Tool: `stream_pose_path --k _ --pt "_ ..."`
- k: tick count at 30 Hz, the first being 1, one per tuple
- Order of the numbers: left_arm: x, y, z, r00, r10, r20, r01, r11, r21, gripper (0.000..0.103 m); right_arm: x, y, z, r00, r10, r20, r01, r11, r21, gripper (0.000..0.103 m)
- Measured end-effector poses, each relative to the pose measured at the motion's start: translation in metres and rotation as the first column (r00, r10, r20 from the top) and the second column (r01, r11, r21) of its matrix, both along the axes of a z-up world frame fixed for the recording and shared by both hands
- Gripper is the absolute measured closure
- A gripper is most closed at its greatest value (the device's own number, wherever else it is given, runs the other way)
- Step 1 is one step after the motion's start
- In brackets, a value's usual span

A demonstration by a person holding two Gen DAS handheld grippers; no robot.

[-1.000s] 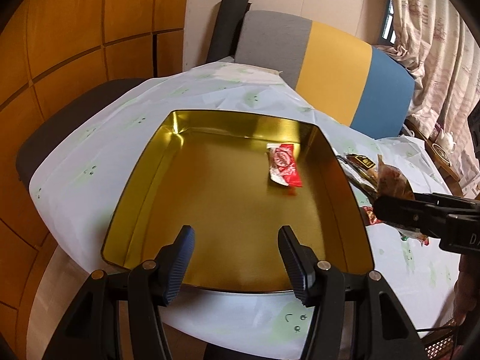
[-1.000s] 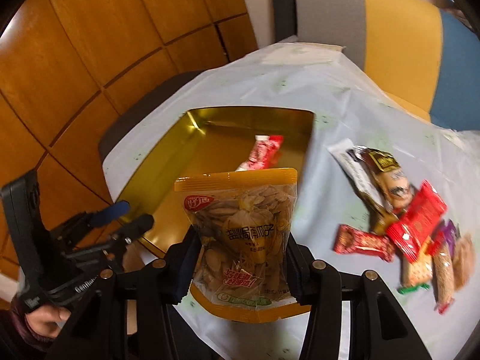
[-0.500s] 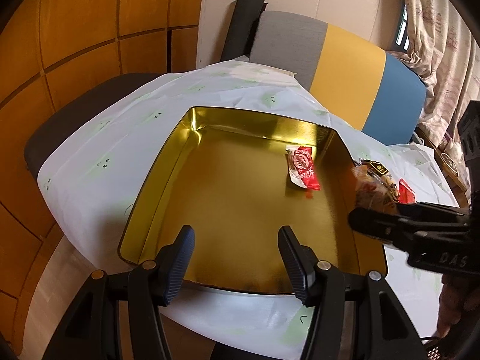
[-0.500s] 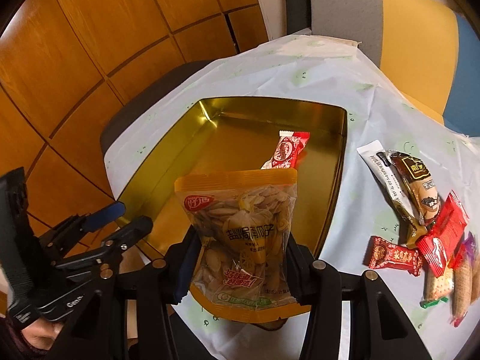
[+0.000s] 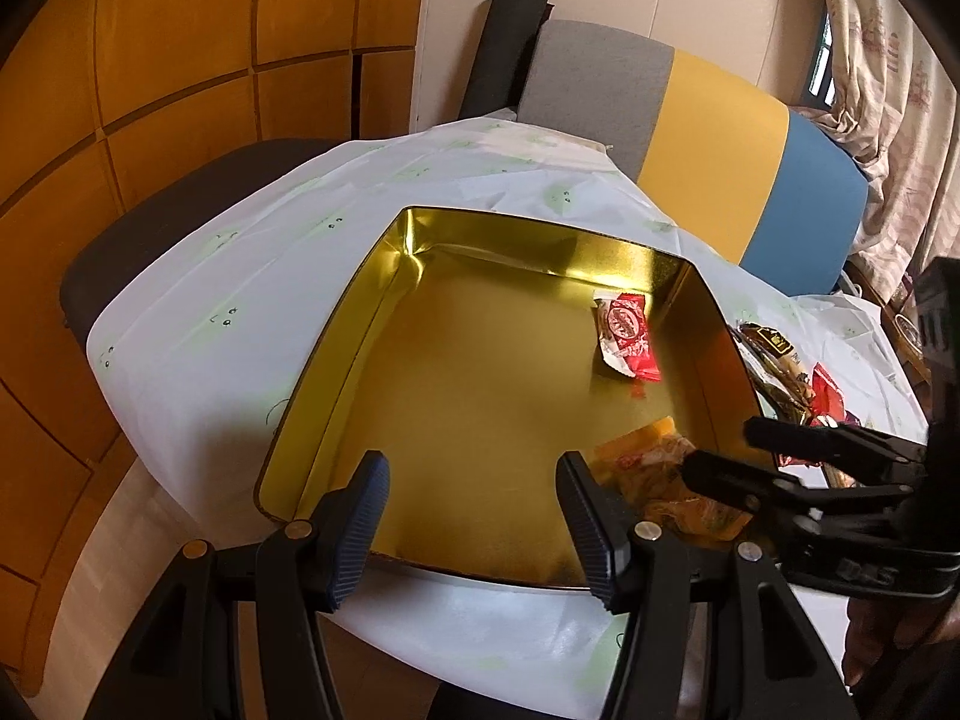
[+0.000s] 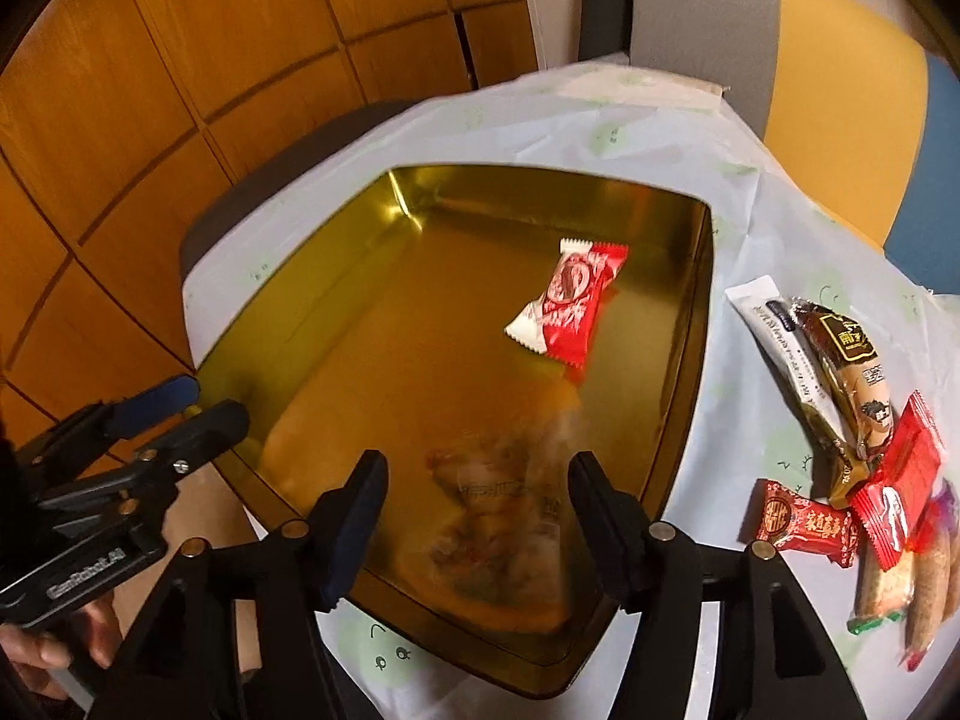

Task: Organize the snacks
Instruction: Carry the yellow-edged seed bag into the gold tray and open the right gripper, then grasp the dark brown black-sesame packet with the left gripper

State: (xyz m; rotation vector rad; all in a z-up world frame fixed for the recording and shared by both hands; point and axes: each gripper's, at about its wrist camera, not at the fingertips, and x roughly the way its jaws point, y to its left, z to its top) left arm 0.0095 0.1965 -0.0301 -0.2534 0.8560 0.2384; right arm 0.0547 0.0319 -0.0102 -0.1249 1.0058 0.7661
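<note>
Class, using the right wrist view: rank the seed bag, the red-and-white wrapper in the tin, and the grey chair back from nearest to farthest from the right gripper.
1. seed bag, blurred, between the opening right gripper fingers, in the tin's near end.
2. red-and-white wrapper, farther up the tin.
3. grey chair back, beyond the table.

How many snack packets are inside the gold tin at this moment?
2. A red-and-white packet lies toward the far right of the gold tin. An orange seed bag, blurred, is at the near right corner, below the right gripper, whose jaws are opening.
</note>
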Motion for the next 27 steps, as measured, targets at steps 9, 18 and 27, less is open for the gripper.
stream_pose_path --k 9,18,27 --pt "0.003 -0.012 0.012 0.999 -0.020 0.031 0.019 0.999 0.032 0.044 -0.016 -0.041 0.025 0.992 -0.053 0.117 0.047 0.997 0.057 0.023" --pt "0.021 -0.038 0.019 0.989 -0.145 0.003 0.145 0.988 -0.043 0.044 -0.006 -0.153 0.028 0.958 -0.208 0.198 0.227 0.971 -0.078 0.020" --pt "0.057 -0.109 0.051 0.929 -0.369 0.021 0.370 0.929 0.001 0.044 0.025 -0.279 0.020 0.887 -0.396 0.237 0.444 0.873 -0.203 0.020"
